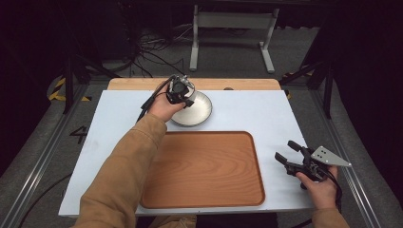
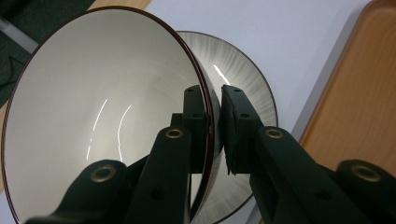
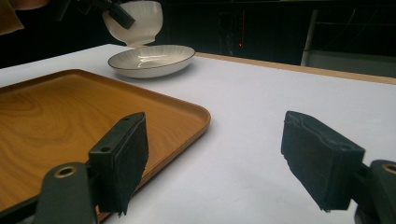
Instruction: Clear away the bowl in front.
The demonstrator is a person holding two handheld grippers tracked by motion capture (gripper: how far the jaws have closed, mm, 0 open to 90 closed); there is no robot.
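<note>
White table [image 1: 247, 114] sits in a dark room, with our wooden tray [image 1: 204, 168] by its near edge and a shallow plate [image 1: 202, 114] near the far edge. We pinch the bowl [image 2: 93, 112] by its rim with our left gripper [image 2: 215, 126] and hold it just above the plate, maybe to lift it clear. Our right gripper [image 3: 215, 158] waits near the table's right edge with its jaws wide apart, holding nothing.

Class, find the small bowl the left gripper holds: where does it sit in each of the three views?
High view: bowl at top centre, under the left gripper.
Left gripper view: fills the left half, rim clamped.
Right gripper view: top left, lifted.
Shared landmark: the striped plate beneath it.
</note>
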